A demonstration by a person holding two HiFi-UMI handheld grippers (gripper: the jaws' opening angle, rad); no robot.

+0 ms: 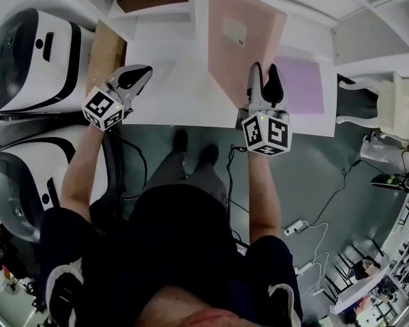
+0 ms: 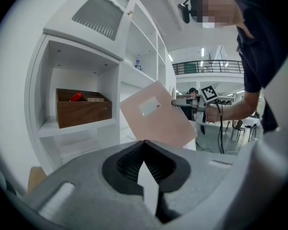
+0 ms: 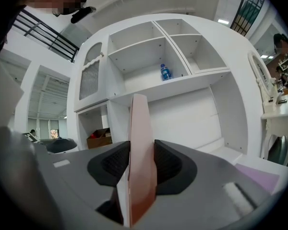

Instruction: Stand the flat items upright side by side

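We face a white shelf unit (image 3: pixel 192 109) with a desk top (image 1: pixel 163 90) under its cubbies, and both pairs of jaws point toward it. The largest loose thing is the pink folder (image 3: pixel 139 143): it stands edge-on between the right jaws, whose pads press on both its faces, and it rises well above them. From the left jaws it shows ahead, up and to the right, tilted with its labelled face toward them; we cannot tell whether its low edge touches the desk. A purple folder (image 1: pixel 300 84) lies flat on the desk just to the right of the right jaws. A brown box (image 2: pixel 81 111) sits in a cubby ahead and to the left of the left jaws, with something red inside. A brown board (image 1: pixel 108 50) lies just left of those jaws. The right gripper (image 1: pixel 266 80) holds the pink folder near its lower edge. The left gripper (image 2: pixel 144 143) hangs apart from it, jaws together with nothing between them. A small blue bottle (image 3: pixel 165 72) stands on a shelf above the right jaws.
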